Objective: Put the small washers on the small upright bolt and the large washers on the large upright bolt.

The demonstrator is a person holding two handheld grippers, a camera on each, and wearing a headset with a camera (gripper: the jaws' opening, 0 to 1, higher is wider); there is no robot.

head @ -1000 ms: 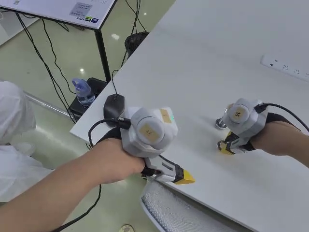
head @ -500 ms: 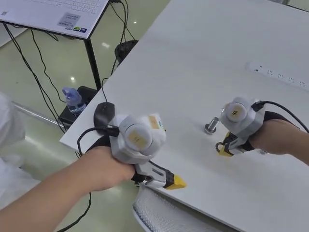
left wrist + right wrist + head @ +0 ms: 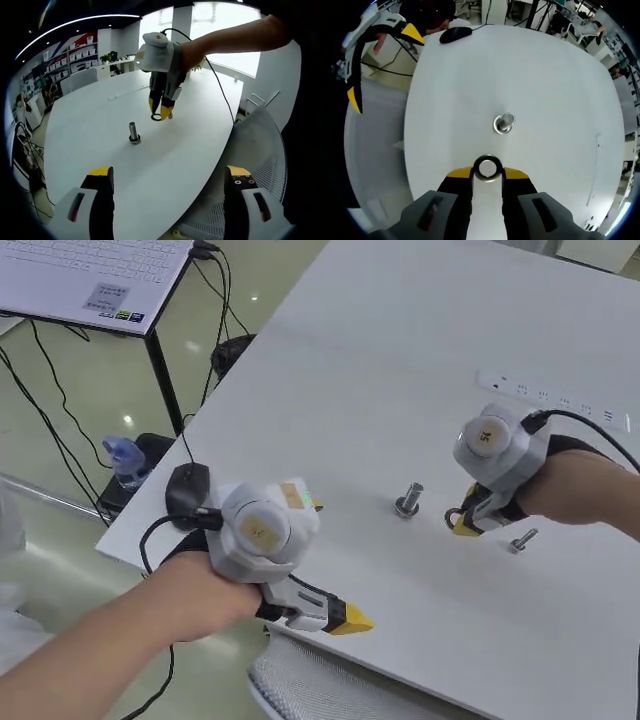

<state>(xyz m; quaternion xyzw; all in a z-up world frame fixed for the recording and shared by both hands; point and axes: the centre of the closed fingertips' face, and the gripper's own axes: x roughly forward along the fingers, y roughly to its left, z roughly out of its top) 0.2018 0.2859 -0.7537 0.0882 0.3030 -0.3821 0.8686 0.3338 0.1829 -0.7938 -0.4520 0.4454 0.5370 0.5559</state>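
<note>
Drawn back from the bolt (image 3: 504, 122), my right claw (image 3: 463, 527) pinches a washer (image 3: 476, 168), left claw (image 3: 169, 172) spread idle; I'd centre its hole over the tip, then lower.

Large silver steel bolt (image 3: 408, 502) stands upright; round metal washer (image 3: 487, 167) hangs near it (small silver bolt (image 3: 520, 540) beyond, perhaps tilted).
</note>
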